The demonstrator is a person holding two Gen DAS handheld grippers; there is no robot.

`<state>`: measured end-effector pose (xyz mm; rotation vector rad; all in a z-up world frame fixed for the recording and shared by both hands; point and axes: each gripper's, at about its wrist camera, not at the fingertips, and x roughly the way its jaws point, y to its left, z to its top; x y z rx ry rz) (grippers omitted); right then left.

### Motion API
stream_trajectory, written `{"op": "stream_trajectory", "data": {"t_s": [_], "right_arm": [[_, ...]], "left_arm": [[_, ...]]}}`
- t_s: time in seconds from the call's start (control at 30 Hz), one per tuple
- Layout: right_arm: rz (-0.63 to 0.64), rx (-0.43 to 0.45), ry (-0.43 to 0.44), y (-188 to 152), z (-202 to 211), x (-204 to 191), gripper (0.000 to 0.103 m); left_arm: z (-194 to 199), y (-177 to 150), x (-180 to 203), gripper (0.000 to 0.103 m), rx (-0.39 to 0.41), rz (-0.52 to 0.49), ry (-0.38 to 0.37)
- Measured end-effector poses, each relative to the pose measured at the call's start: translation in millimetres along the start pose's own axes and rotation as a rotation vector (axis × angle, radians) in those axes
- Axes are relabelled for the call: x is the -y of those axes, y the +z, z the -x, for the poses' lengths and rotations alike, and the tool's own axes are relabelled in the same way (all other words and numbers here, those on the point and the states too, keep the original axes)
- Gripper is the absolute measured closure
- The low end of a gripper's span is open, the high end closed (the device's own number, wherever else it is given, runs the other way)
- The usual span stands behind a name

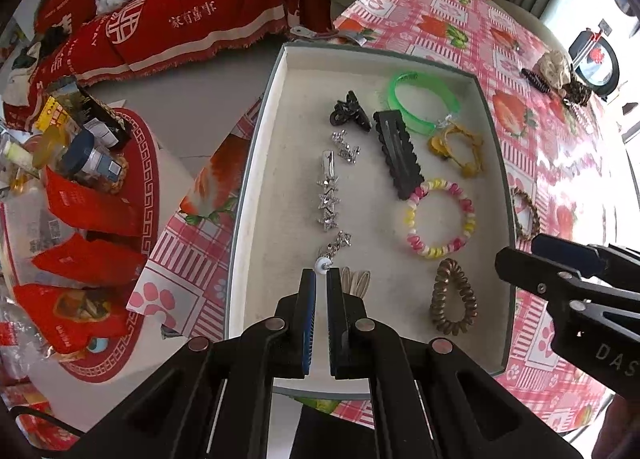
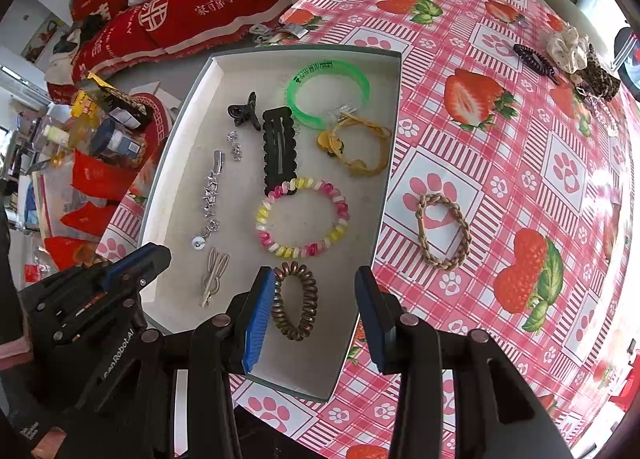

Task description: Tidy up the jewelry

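Note:
A shallow white tray [image 1: 256, 163] [image 2: 176, 147] on the strawberry tablecloth holds a green bangle [image 2: 328, 93], black clips, a silver star clip [image 1: 329, 195], a white-bead earring [image 1: 322, 263], a beige rabbit-ear clip [image 2: 214, 275], a yellow tie, a pink-yellow coil bracelet [image 2: 302, 215] and a bronze coil hair tie [image 2: 297, 301] [image 1: 454, 297]. My left gripper [image 1: 321, 279] [image 2: 160, 253] hangs shut over the tray's near left part, just short of the earring and holding nothing. My right gripper [image 2: 316, 287] [image 1: 520, 255] stands open above the bronze tie. A braided tan tie [image 2: 442, 231] lies outside the tray.
At the table's far right lie a dark coil tie [image 2: 534, 57], a cream scrunchie [image 2: 568, 47] and a leopard scrunchie [image 2: 600, 79]. Left of the table is a low stand crowded with jars and red packets [image 1: 80, 187]. A red-covered sofa [image 1: 180, 7] is behind.

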<state>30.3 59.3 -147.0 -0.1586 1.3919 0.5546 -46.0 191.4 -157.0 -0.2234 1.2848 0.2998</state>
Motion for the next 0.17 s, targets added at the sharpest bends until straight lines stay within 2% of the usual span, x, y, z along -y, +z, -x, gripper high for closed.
{"op": "stream_trajectory", "data": {"t_s": [0.17], "right_arm": [[-0.001,0.0,0.001,-0.1,-0.2,-0.5,0.058]], "left_arm": [[-0.6,0.8,-2.3,0.092,-0.003,0.005,0.004]]}}
